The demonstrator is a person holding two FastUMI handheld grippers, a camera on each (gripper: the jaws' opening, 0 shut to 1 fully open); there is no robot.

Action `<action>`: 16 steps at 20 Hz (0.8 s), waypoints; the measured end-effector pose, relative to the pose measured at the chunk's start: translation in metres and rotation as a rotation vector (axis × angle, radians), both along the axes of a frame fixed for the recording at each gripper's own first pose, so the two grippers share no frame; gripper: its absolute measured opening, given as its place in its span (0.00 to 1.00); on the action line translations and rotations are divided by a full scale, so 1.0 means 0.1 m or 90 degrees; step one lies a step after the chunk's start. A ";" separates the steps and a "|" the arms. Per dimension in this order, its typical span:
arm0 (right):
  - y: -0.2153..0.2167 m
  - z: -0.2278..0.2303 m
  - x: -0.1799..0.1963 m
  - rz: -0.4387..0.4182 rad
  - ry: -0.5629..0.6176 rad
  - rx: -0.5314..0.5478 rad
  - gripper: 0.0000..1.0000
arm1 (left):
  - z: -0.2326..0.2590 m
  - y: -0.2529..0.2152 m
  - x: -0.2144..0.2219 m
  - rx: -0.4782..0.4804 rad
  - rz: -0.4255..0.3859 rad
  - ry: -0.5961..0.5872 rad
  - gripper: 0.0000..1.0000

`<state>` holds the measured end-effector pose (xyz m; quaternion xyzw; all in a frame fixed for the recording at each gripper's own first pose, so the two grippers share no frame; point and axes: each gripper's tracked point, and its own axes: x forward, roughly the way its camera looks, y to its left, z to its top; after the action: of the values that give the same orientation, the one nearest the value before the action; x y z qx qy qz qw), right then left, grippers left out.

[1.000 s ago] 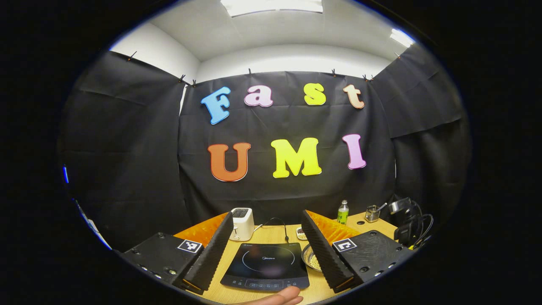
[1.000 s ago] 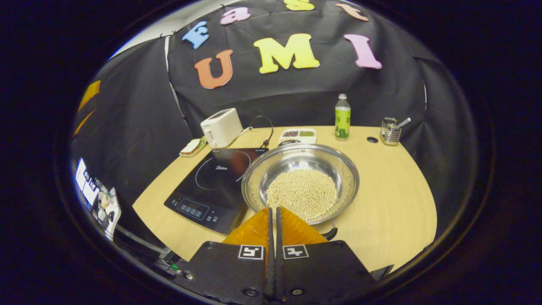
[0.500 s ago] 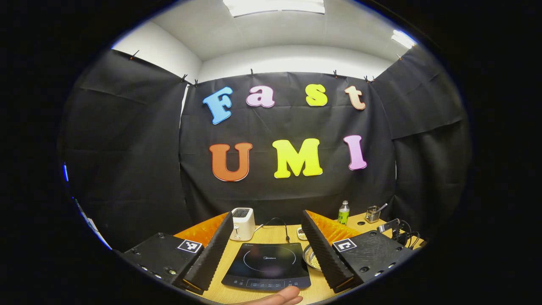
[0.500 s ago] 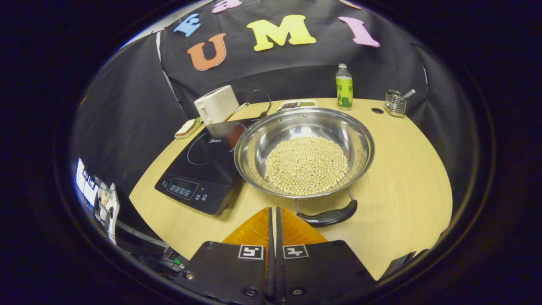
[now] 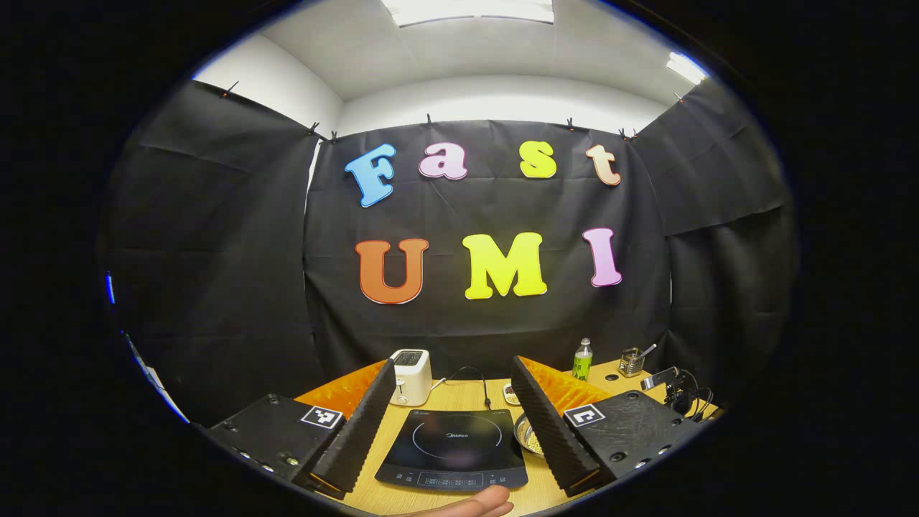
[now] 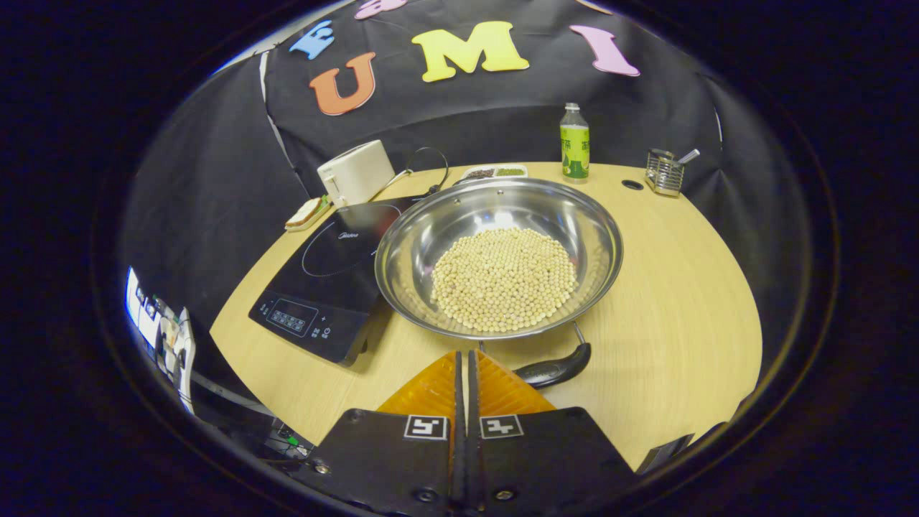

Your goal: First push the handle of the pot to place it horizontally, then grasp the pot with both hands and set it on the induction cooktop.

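In the left gripper view, the left gripper point(image 5: 450, 420) is seen with its fingers spread wide and nothing held between them; one induction cooktop point(image 5: 452, 449) lies on the bench point(image 5: 459, 394) in the gap between the fingers, and a sliver of the pot point(image 5: 527, 439) is glimpsed just beside the inner face of the right-hand finger. One toaster point(image 5: 410, 376) stands beyond the left-hand finger, and one bottle point(image 5: 582, 361) and one wire holder point(image 5: 632, 362) beyond the right-hand finger. In the right gripper view, the right gripper point(image 6: 464, 370) is seen with its fingers pressed together on nothing; one pot point(image 6: 499, 257), a wide steel pan filled with pale beans point(image 6: 504, 278), sits on the bench just ahead of the fingertips, touching the edge of the cooktop point(image 6: 327, 276) to the left of the fingers. One black handle point(image 6: 554, 370) is seen at the near rim, just right of the fingertips. The pot is judged rigid, smooth and slippery at the rim, and fairly heavy with its loose load, which would spill if tilted; a level hold at opposite sides, by handle and rim, is advised.
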<state>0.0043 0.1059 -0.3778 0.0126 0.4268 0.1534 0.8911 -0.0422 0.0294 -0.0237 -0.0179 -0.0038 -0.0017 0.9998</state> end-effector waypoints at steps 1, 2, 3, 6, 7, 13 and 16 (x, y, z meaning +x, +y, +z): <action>-0.02 0.01 0.01 0.004 0.001 -0.001 0.04 | 0.00 0.00 0.00 -0.001 0.001 -0.001 0.96; -0.03 0.00 0.01 0.006 0.002 -0.003 0.04 | 0.00 0.01 0.02 -0.002 0.002 -0.002 0.96; -0.05 0.00 0.00 0.011 0.002 -0.005 0.03 | 0.00 0.00 0.04 -0.003 0.003 -0.003 0.96; -0.13 0.01 0.03 0.037 -0.004 -0.025 0.00 | 0.04 -0.04 0.05 -0.007 -0.003 -0.008 0.96; -0.16 0.00 0.03 0.044 -0.004 -0.029 0.00 | 0.05 -0.08 0.06 -0.007 -0.007 -0.010 0.96; -0.34 0.03 0.11 0.076 -0.002 -0.029 0.01 | 0.06 -0.22 0.16 -0.003 -0.018 -0.017 0.96; -0.43 0.03 0.17 0.087 0.007 -0.018 0.04 | 0.12 -0.29 0.25 0.003 -0.026 -0.018 0.96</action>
<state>0.0213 0.0627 -0.3747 -0.0284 0.4334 0.2081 0.8764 -0.0175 0.0000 -0.0120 -0.0152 -0.0178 -0.0225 0.9995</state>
